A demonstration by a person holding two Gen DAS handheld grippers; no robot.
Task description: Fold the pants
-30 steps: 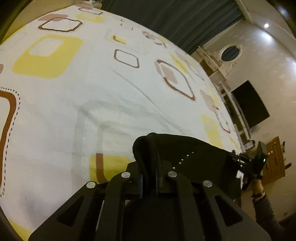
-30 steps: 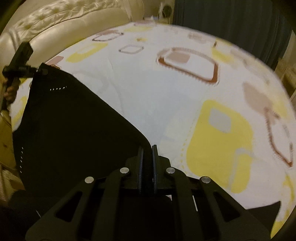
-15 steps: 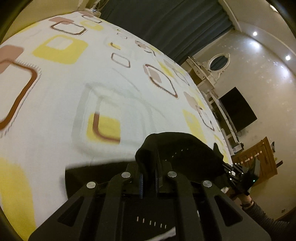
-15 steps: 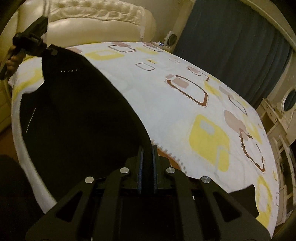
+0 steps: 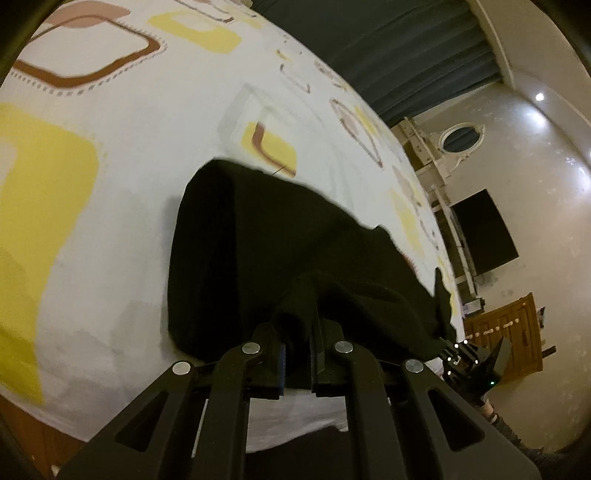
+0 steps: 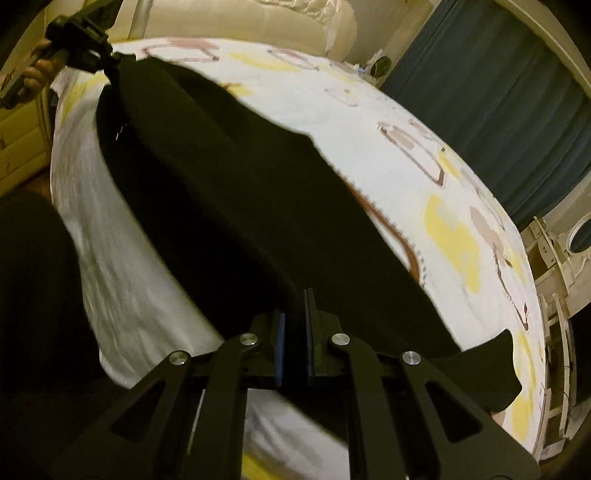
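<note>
Black pants (image 5: 266, 251) lie spread on a bed with a white sheet (image 5: 122, 192) printed with yellow and brown squares. My left gripper (image 5: 298, 332) is shut on a bunched edge of the pants near the bed's front edge. My right gripper (image 6: 295, 317) is shut on another edge of the same pants (image 6: 229, 192). The cloth stretches between both grippers. The right gripper shows at lower right in the left wrist view (image 5: 469, 358). The left gripper shows at top left in the right wrist view (image 6: 81, 33).
A cream tufted headboard (image 6: 258, 14) stands behind the bed. Dark blue curtains (image 5: 388, 48) hang at the far side. A white dresser with an oval mirror (image 5: 454, 140), a dark TV screen (image 5: 484, 232) and a wooden cabinet (image 5: 509, 332) stand along the right wall.
Both grippers have pulled back toward the bed's near edge, drawing the pants down onto the sheet. More of the black cloth now lies spread on the bed.
</note>
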